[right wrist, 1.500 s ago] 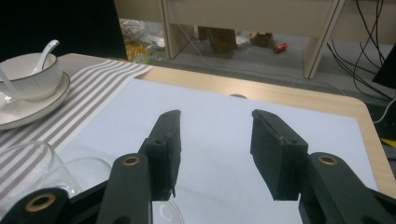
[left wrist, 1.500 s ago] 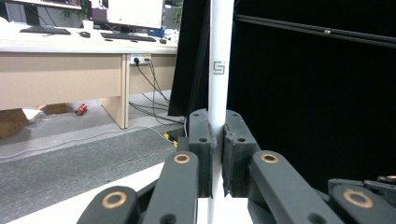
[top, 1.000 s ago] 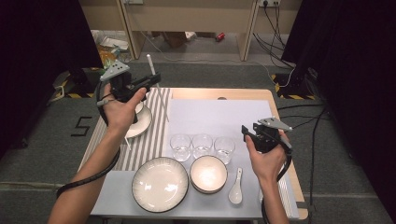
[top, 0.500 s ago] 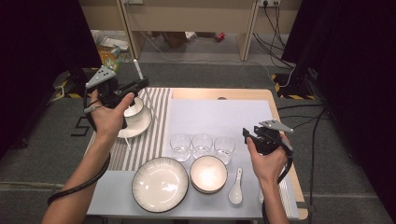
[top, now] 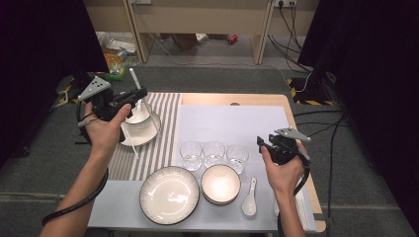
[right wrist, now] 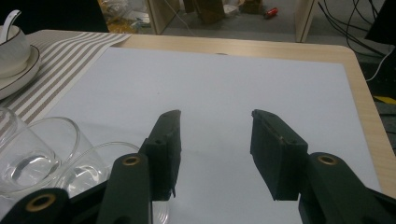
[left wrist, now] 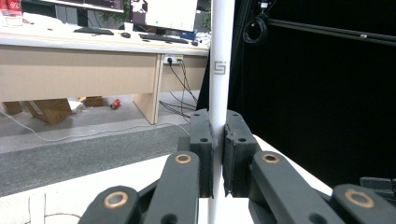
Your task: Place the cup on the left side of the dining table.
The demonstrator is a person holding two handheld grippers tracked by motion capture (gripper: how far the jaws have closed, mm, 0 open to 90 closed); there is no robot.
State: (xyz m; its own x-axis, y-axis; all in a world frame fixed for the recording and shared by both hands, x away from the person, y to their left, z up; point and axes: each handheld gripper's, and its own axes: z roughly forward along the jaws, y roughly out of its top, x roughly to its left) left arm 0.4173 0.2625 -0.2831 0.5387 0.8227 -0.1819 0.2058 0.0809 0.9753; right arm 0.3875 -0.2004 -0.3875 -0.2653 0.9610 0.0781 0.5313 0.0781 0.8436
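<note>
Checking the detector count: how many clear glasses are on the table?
3, in a row on the white mat behind the bowls: left glass, middle glass, right glass. None looks hidden.

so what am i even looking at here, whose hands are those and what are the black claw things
A person stands at a table and holds a hand-operated tool with two black jaws in each hand. The high view looks down on the table from above the person. The other two pictures come from small cameras riding on each tool, looking along its jaws.

The left gripper is shut on a white chopstick, held over a small white bowl on a plate that sits on a striped placemat. The right gripper is open with nothing between its jaws, over a pale mat.

Near the person lie three clear glasses in a row, a large white plate, a bowl and a white soup spoon.
</note>
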